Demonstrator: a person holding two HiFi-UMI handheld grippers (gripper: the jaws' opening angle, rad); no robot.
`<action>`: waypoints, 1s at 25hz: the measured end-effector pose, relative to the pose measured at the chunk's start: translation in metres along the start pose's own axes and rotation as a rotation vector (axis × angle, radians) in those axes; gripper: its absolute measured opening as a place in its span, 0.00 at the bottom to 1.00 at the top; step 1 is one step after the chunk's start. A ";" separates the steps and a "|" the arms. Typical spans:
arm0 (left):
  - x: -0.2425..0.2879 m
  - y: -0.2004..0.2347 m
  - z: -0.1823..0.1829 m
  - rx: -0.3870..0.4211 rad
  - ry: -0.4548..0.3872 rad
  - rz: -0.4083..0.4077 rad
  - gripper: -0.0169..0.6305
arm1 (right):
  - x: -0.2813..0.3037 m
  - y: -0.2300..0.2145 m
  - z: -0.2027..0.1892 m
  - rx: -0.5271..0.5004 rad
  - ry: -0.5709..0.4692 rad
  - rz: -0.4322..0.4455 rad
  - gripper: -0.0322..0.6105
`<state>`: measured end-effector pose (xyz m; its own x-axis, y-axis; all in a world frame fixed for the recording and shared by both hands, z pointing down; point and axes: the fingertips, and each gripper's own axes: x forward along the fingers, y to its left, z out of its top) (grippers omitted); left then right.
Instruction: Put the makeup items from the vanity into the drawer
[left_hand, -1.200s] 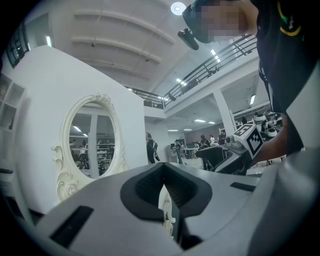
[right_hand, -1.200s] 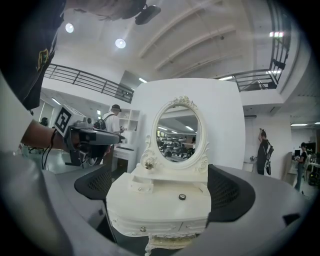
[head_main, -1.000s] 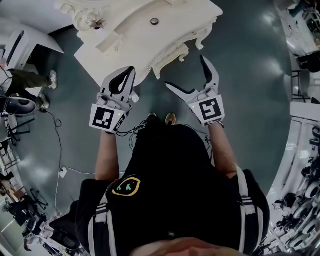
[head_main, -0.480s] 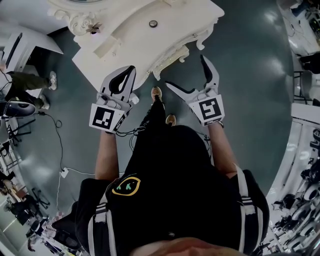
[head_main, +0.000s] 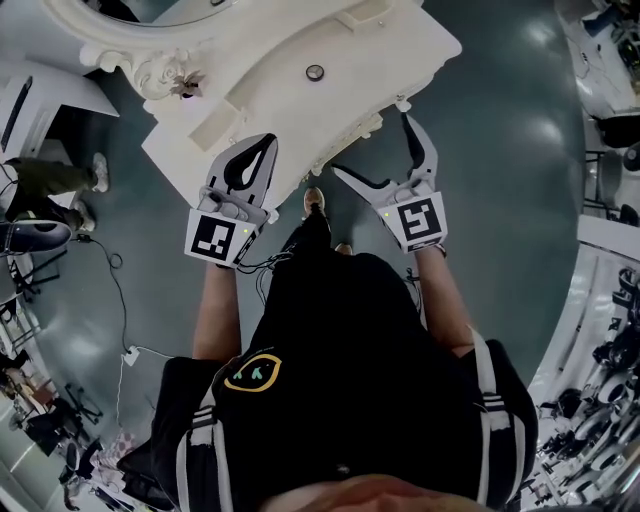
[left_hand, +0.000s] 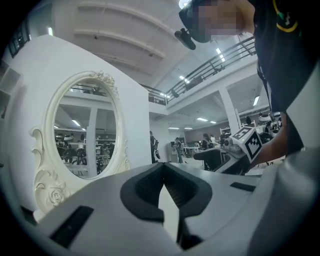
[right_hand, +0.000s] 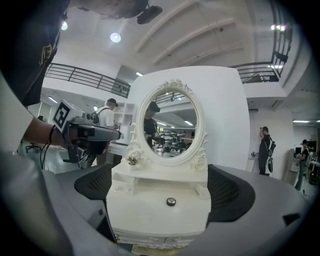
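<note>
The white vanity (head_main: 330, 60) stands just ahead of me, its top (right_hand: 157, 215) facing the right gripper view. A small dark round makeup item (head_main: 315, 72) lies on that top (right_hand: 171, 201). A small flower-like ornament (head_main: 185, 82) sits by the mirror's left foot (right_hand: 132, 160). The drawer front (right_hand: 150, 241) under the top looks closed. My right gripper (head_main: 372, 145) is open wide at the vanity's front edge, with nothing between its fingers (right_hand: 162, 187). My left gripper (head_main: 250, 165) is shut and empty near the vanity's left front; its tips meet (left_hand: 163, 165) beside the oval mirror (left_hand: 85, 130).
The oval mirror (right_hand: 170, 125) rises behind a raised back shelf (right_hand: 160, 172). A white partition wall (right_hand: 220, 110) backs the vanity. Dark floor (head_main: 500, 150) surrounds it, with cables (head_main: 115, 290) at left. People stand far off (right_hand: 264, 150), and another white table edge (head_main: 40, 90) lies at left.
The vanity has drawn closer and lower in the head view as the person stepped toward it. Both grippers keep their poses, the left shut and the right open.
</note>
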<state>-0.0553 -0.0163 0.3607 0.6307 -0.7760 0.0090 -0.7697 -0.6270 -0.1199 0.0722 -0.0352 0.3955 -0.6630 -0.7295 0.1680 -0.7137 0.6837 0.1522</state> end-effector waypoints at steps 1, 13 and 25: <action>0.006 0.009 -0.002 -0.006 -0.002 -0.004 0.05 | 0.011 -0.004 0.001 -0.002 0.001 -0.001 0.98; 0.058 0.070 -0.017 -0.047 0.015 -0.017 0.05 | 0.090 -0.042 -0.001 0.001 0.022 -0.003 0.98; 0.096 0.075 -0.026 -0.047 0.076 0.028 0.05 | 0.125 -0.078 -0.034 -0.011 0.028 0.058 0.98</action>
<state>-0.0552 -0.1392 0.3787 0.6011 -0.7950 0.0816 -0.7917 -0.6063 -0.0749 0.0530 -0.1791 0.4372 -0.6964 -0.6882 0.2035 -0.6720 0.7248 0.1519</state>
